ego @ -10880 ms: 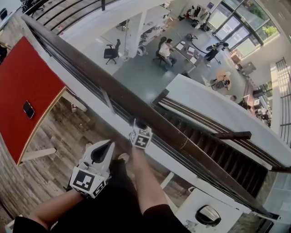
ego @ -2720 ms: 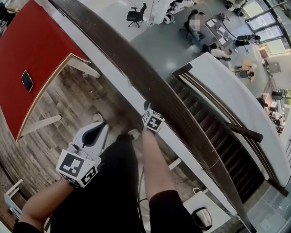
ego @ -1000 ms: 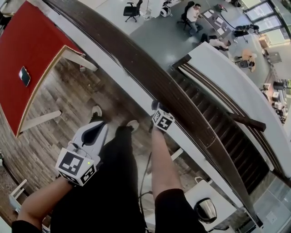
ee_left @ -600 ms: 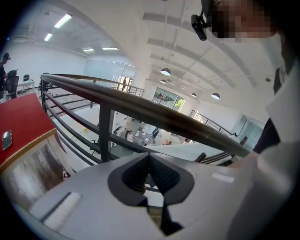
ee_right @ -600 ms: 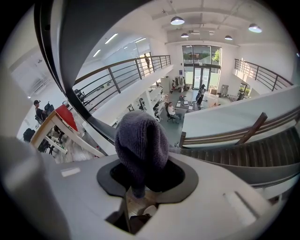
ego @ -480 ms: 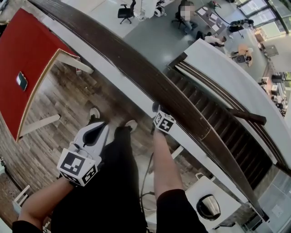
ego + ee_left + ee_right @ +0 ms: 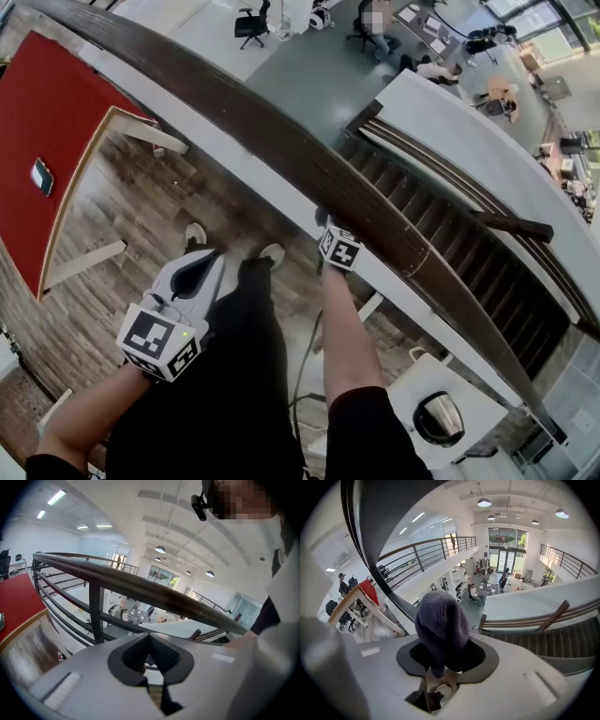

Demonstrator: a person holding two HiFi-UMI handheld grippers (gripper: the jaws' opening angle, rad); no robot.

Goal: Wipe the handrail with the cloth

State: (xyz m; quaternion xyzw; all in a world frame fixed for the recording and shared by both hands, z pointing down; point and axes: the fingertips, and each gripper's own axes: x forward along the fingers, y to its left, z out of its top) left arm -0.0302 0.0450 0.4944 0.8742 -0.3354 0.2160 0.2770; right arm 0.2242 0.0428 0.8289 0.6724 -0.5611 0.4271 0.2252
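In the head view, the dark handrail is seen running from the upper left to the lower right. The right gripper is held just beside it in the centre; the left gripper is kept lower left, apart from it.

In the left gripper view, the jaws are pressed together with nothing between them, and the handrail crosses above.

In the right gripper view, a grey knitted cloth is gripped by the jaws in the centre, and the handrail curves down the upper left.
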